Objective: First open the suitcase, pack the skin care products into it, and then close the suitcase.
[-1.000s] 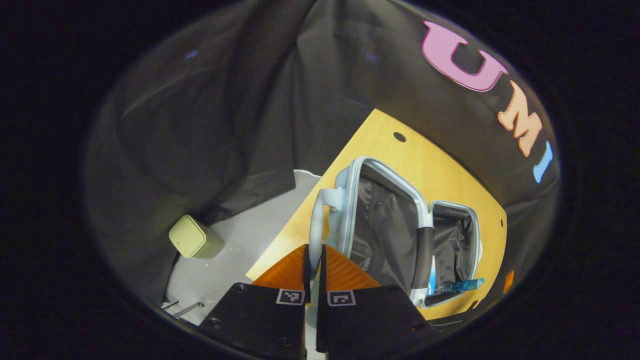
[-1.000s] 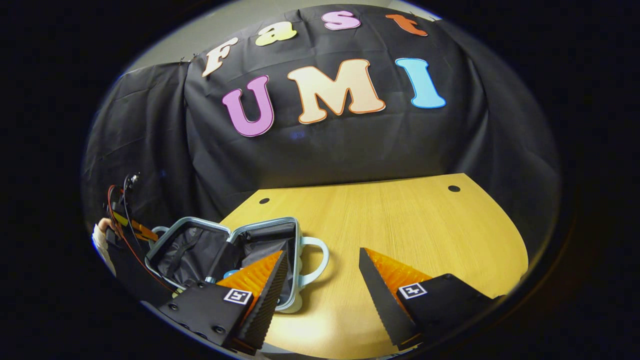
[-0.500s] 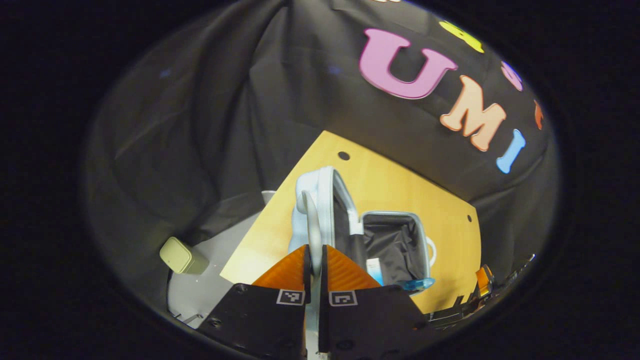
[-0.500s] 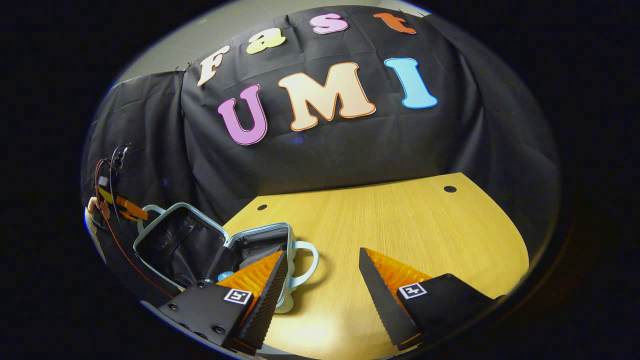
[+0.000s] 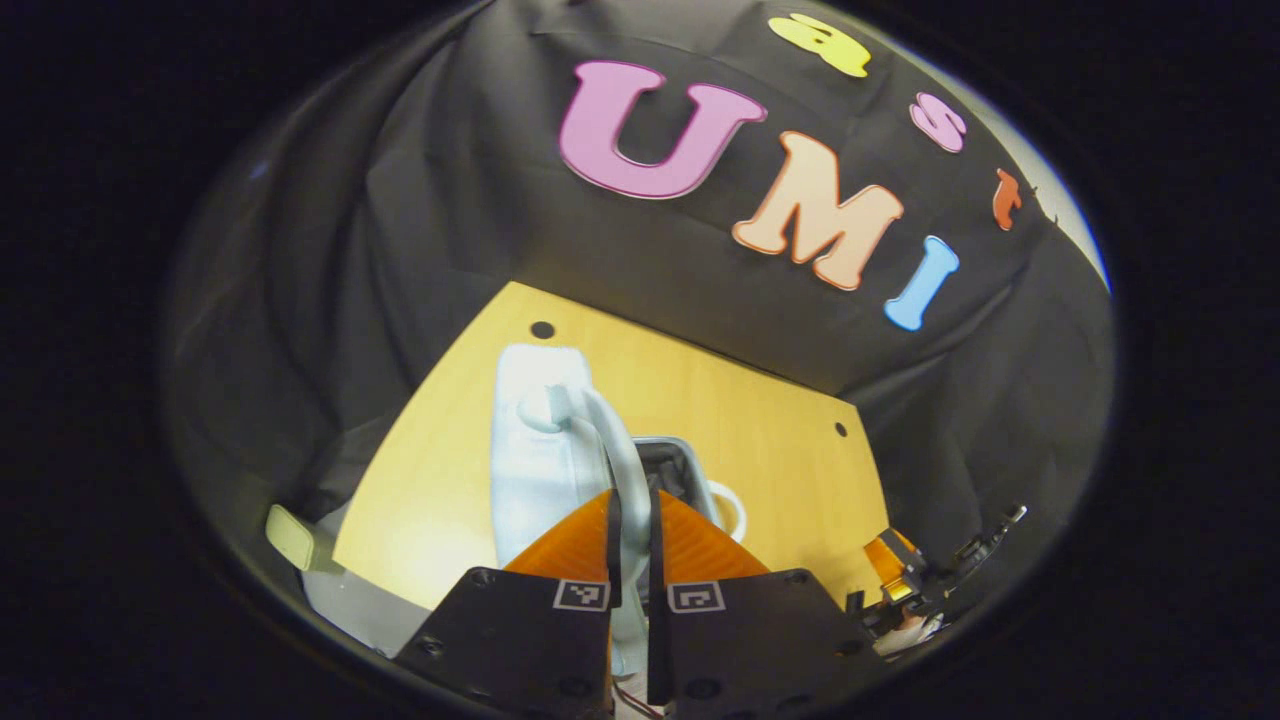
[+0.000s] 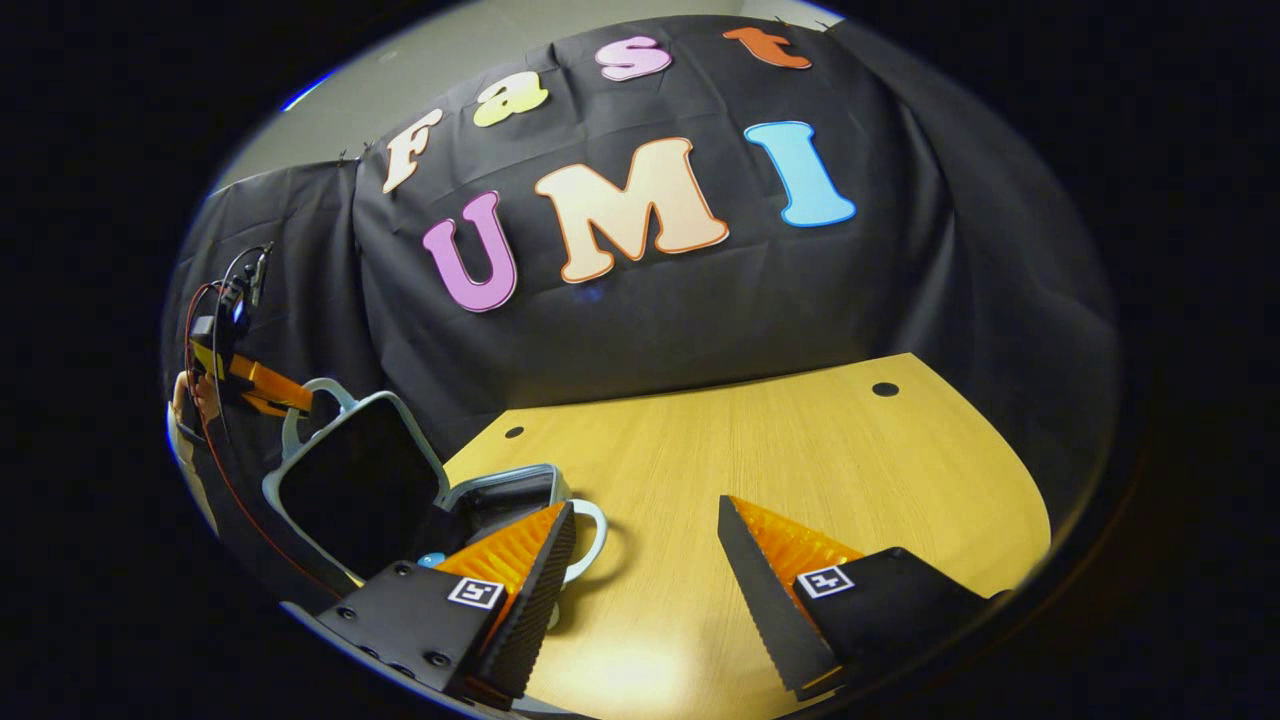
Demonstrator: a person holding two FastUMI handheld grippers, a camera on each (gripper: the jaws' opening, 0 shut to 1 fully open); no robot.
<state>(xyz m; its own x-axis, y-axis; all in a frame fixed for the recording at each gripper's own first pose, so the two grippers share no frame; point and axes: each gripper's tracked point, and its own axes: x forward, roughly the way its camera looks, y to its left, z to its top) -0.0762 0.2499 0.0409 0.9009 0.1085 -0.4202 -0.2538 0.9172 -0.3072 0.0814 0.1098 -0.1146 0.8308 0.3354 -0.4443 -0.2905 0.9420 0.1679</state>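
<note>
In the left gripper view my left gripper [image 5: 630, 495] is shut on the pale blue handle [image 5: 618, 462] of the suitcase lid [image 5: 530, 470]. The lid's outer shell faces the camera, and the base [image 5: 672, 462] lies behind it. In the right gripper view the lid [image 6: 350, 490] stands steeply raised over the base [image 6: 500, 492], its dark lining facing me. The left gripper [image 6: 255, 385] holds the lid's handle [image 6: 312, 398] at its top. A bit of a blue skin care product [image 6: 432, 560] peeks from the base. My right gripper [image 6: 645, 505] hangs open over the table, beside the base's handle [image 6: 592, 535].
The wooden table [image 6: 800, 470] stretches to the right of the suitcase, with two small holes near its far edge. A pale green box [image 5: 290, 535] sits on the grey floor [image 5: 350, 600] past the table's left edge. Black cloth walls close in the back.
The left gripper has lifted the lid by its handle, swinging it up from lying open flat to nearly upright over the base. The right gripper has stayed open in place.
</note>
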